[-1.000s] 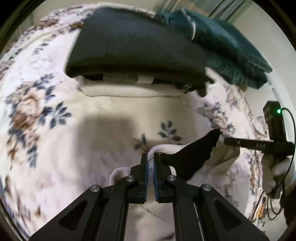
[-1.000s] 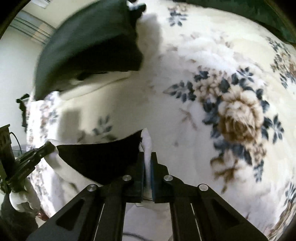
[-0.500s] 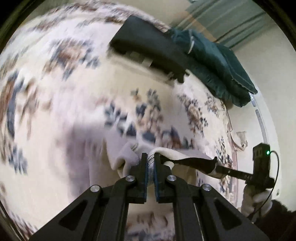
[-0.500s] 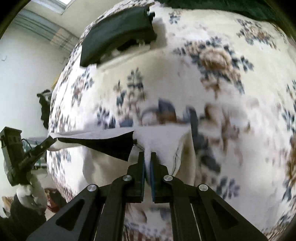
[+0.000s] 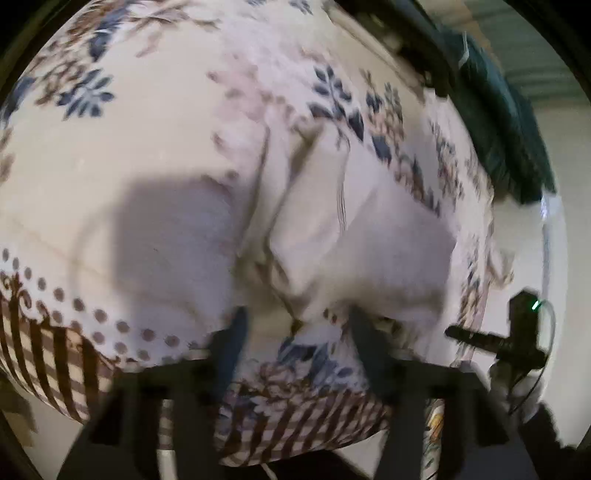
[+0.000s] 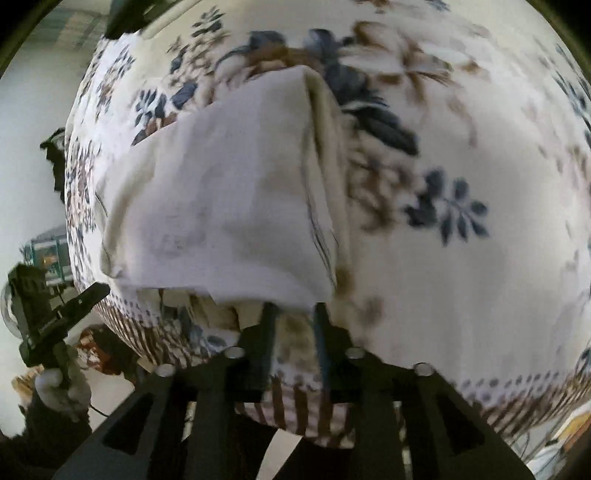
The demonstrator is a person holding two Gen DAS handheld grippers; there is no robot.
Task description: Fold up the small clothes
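Observation:
A small white garment (image 5: 354,240) lies folded over on the floral blanket near its front edge; it also shows in the right wrist view (image 6: 229,206). My left gripper (image 5: 295,332) is open, its fingers apart just in front of the garment's near edge, holding nothing. My right gripper (image 6: 293,317) is open too, with its fingertips at the garment's near right corner. The right gripper shows in the left wrist view (image 5: 495,341), and the left gripper in the right wrist view (image 6: 74,302). Both views are blurred.
The floral blanket (image 6: 461,147) covers the bed, with a striped brown border (image 5: 48,365) along the front edge. A dark green cloth (image 5: 509,122) lies at the far right. A dark folded pile (image 6: 129,14) sits at the far end.
Both grippers brought the garment back toward the bed's front edge, laid it down and opened. The black inner face no longer shows. Both have drawn back.

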